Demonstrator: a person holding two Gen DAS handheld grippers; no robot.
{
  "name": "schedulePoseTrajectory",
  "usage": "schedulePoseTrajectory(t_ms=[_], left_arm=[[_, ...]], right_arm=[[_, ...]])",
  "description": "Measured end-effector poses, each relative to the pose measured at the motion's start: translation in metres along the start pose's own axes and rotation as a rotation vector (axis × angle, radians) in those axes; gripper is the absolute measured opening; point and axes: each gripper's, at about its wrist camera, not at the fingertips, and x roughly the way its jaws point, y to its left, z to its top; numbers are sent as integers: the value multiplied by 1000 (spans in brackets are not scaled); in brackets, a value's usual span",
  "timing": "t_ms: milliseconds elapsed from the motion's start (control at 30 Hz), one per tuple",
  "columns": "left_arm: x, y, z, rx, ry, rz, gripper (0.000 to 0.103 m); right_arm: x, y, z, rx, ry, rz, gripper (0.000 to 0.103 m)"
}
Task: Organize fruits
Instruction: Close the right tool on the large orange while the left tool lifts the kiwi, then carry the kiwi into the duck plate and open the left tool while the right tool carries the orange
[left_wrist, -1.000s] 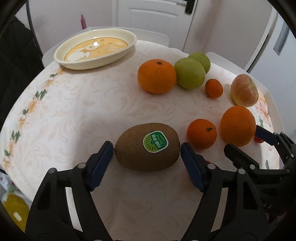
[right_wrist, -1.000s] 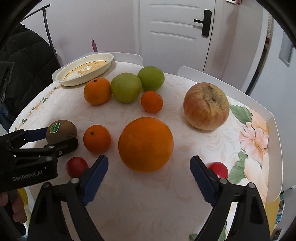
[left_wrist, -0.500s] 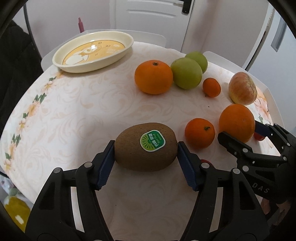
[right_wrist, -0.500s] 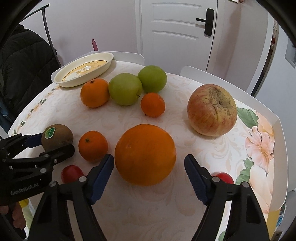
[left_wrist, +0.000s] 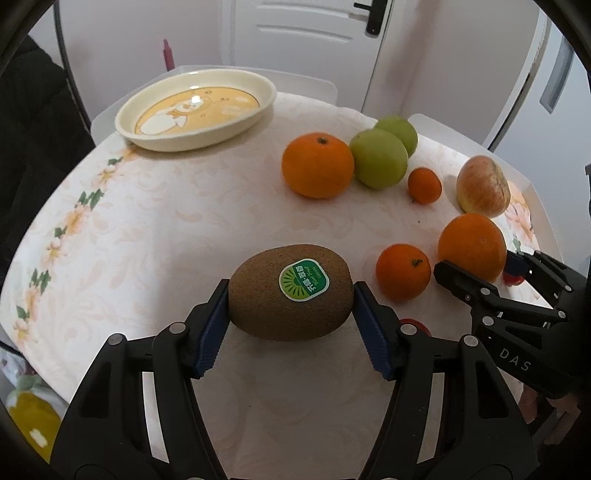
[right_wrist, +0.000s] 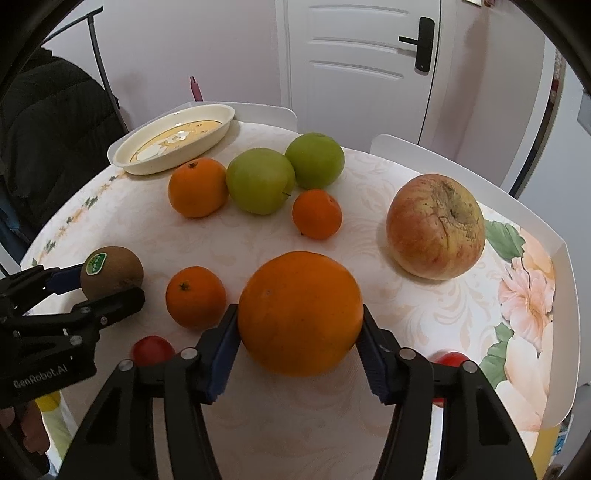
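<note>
Left tool (left_wrist: 290, 308) clamped on kiwi (left_wrist: 290, 291), pads touching both ends, kiwi on worktop (left_wrist: 155, 236) near front edge. Right tool (right_wrist: 299, 339) closing round big orange (right_wrist: 300, 313), pads right against its sides. Small orange (right_wrist: 195, 297) sits between them. Further back: apple (right_wrist: 436, 226), two green apples, more oranges. Cream dish (left_wrist: 195, 110) at far edge.

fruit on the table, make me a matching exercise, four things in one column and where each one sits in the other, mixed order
Things:
1. kiwi
2. large orange
3. red-yellow apple
4. cream dish

Places:
A. right part of the table, nothing touching it
B. between the left gripper's blue pads
C. far left edge of the table, no fruit in it
D. between the right gripper's blue pads

Pairs: 1-B, 2-D, 3-A, 4-C
</note>
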Motion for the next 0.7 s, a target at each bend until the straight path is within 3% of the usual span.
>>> schedulePoseTrajectory(t_ms=[233, 700], left_arm=[[-29, 12, 18, -8, -52, 2, 69], [-65, 63, 98, 60, -155, 2, 69]], right_arm=[[-19, 2, 10, 4, -22, 3, 55], [-57, 29, 69, 26, -71, -5, 55]])
